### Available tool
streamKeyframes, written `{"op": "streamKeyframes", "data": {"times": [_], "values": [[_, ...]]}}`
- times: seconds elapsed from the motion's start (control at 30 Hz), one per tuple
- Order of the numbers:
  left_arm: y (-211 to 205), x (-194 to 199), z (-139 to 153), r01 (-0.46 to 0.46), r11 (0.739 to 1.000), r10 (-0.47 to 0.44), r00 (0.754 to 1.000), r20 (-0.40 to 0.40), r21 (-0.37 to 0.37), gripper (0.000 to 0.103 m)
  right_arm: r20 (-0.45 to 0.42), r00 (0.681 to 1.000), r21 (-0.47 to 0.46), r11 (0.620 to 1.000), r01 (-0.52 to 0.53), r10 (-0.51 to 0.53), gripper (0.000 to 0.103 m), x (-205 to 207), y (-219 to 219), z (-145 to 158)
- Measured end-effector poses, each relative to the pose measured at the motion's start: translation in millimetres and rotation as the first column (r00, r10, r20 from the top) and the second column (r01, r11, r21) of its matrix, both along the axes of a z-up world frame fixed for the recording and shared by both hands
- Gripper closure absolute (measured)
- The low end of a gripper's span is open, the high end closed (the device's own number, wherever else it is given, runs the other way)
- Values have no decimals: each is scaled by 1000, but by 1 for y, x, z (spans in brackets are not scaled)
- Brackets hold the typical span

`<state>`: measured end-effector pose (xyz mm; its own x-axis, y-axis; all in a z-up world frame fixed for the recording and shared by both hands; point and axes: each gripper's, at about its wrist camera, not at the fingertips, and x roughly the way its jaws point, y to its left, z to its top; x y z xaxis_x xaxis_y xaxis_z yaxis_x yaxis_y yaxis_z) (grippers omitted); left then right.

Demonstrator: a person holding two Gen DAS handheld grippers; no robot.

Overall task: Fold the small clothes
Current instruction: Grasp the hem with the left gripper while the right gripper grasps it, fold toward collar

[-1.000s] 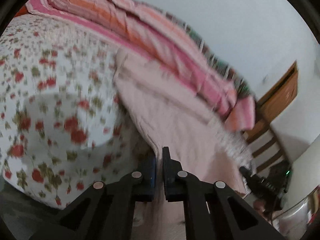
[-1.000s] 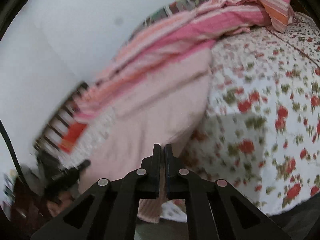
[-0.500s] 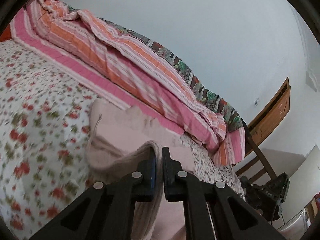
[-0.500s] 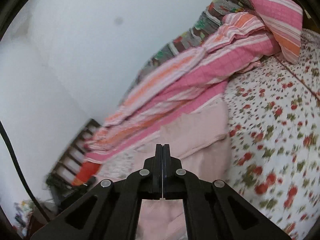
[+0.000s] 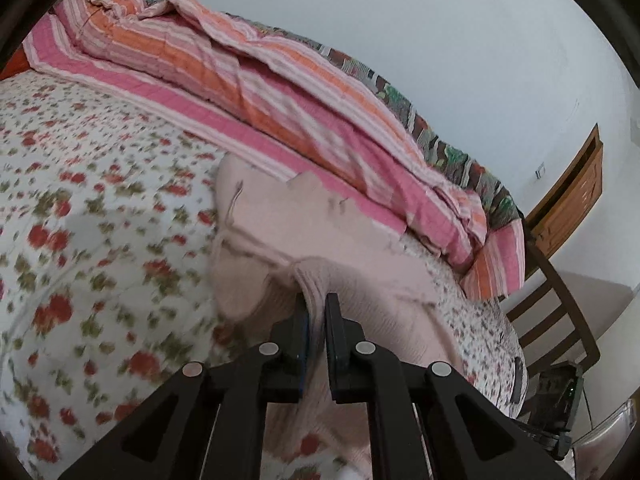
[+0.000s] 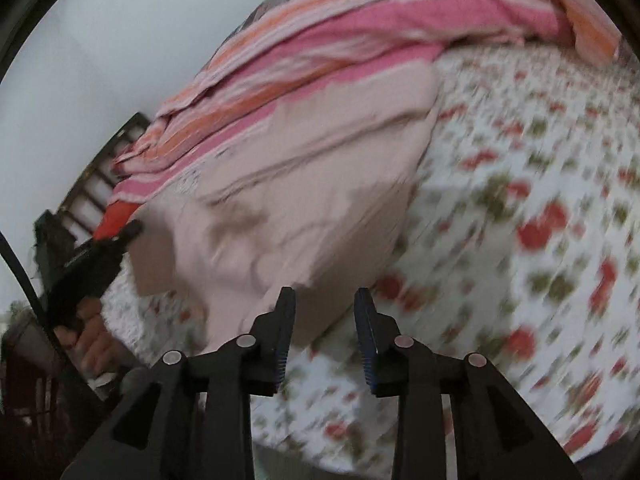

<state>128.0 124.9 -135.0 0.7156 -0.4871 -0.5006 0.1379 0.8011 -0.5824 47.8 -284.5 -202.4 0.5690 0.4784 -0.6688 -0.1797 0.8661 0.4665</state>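
The pale pink knitted garment (image 5: 320, 236) lies on the floral bedsheet (image 5: 92, 208), near the bed's edge closest to the cameras, with its far side against the striped pink-and-orange quilt (image 5: 280, 92) that is bunched along the wall side of the bed. The garment is partly doubled over itself; a ribbed fold rises from its near portion.

Left gripper (image 5: 316, 312): the jaws are almost closed and are just starting to part. The ribbed fold of the garment sits pinched between the two pads (the cloth fills the narrow gap completely), so this tool is still grasping the garment.

Right gripper (image 6: 325, 300): the jaws are opening and stand clearly apart. No cloth is between the pads; the near corner of the garment lies just beyond and slightly left of the fingertips (image 6: 286, 304), and the floral sheet shows through the gap. This tool is released.

In the right wrist view a hand (image 6: 90, 340) holds the black body of the other gripper at the left edge of the bed. A wooden chair (image 5: 560, 280) stands beyond the bed's far right corner in the left wrist view. Much of the sheet is motion-blurred.
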Motion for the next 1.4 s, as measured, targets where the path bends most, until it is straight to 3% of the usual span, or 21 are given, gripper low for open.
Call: {"op": "streamKeyframes", "data": {"times": [0.17, 0.27, 0.43, 0.5, 0.57, 0.7, 0.73, 0.8, 0.9, 1.07, 1.4], "values": [[4, -10, -16, 23, 999, -22, 999, -46, 31, 78, -13, 999, -3, 1000, -30, 30, 58, -13, 26, 1], [7, -12, -26, 33, 999, -30, 997, -75, 36, 77, -17, 999, -26, 999, -29, 28, 47, -12, 41, 5], [8, -12, -28, 37, 998, -33, 997, -73, 58, 75, -26, 993, -189, 976, 106, -113, 45, 1, 54, 4], [6, -9, -28, 37, 997, -33, 997, -68, 67, 75, -47, 989, -230, 965, 123, -138, 53, 5, 55, -1], [5, -6, -28, 36, 997, -31, 997, -71, 70, 75, -82, 989, -242, 965, 101, -124, 85, 7, 56, -10], [1, -6, -31, 45, 997, -40, 997, -73, 68, 78, -66, 994, -229, 971, 69, -86, 92, -4, 48, -9], [-1, -7, -31, 52, 996, -48, 996, -70, 69, 78, -58, 995, -217, 974, 62, -76, 92, -10, 41, -8], [-2, -13, -28, 83, 995, -80, 996, -50, 57, 96, -48, 996, -193, 979, 61, -71, 93, -17, 29, -5], [1, -28, -19, 101, 995, -101, 995, 8, 12, 96, -38, 996, -112, 991, 75, -80, 94, -23, 8, 3], [14, -45, 3, 154, 975, -145, 987, 65, -159, 96, -25, 995, 89, 991, 97, -95, 94, -21, -31, 22], [15, -39, 46, 103, 977, -82, 990, 116, -185, 96, 39, 996, 254, 965, 70, -82, 94, 4, -36, 60]]}}
